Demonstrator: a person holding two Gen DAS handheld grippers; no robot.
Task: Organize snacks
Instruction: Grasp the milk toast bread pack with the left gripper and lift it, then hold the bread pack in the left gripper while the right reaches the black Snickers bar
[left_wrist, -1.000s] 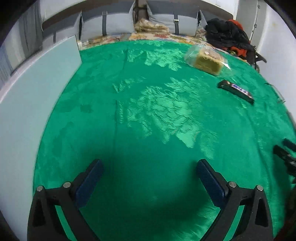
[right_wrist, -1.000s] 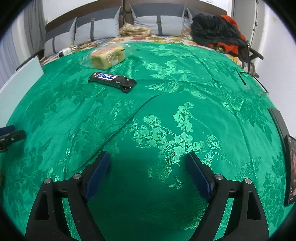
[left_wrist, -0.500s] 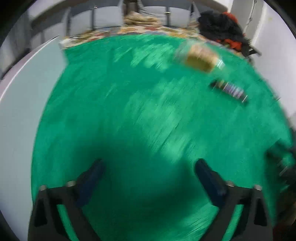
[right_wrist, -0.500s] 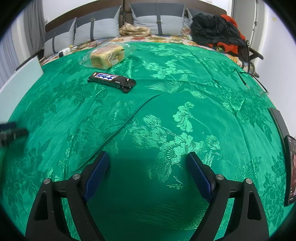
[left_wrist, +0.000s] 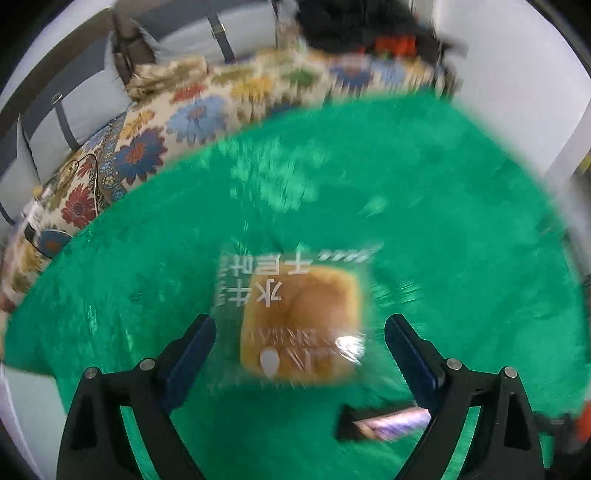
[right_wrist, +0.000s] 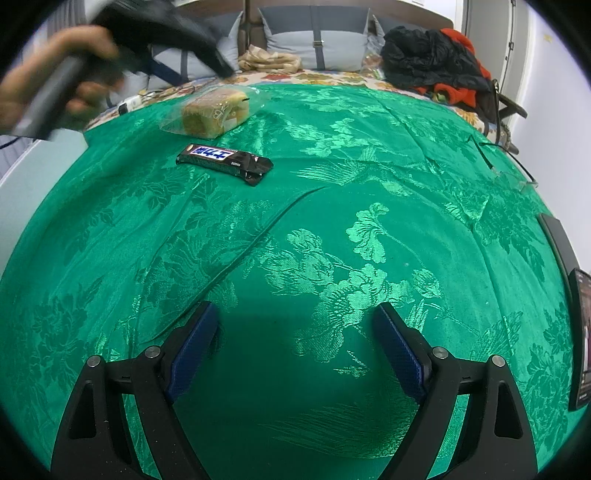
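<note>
Above the bagged bread (left_wrist: 301, 325) on the green bedspread (left_wrist: 461, 221), left gripper (left_wrist: 300, 343) just reopened wide, straddling without touching, ready to grab. Chocolate bar (right_wrist: 223, 162) just beside. Right gripper (right_wrist: 297, 347) gaping, empty, parked clear.

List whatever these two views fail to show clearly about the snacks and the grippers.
- Left wrist view: motion blur smears the bagged bread, so its print is unreadable and contact with the left gripper is unclear.
- Left wrist view: the candy bar is blurred and partly behind the right-hand finger.
- Right wrist view: the hand holding the left gripper is blurred and cut off by the frame's edge.
- Right wrist view: the bar's small print is too small.
</note>
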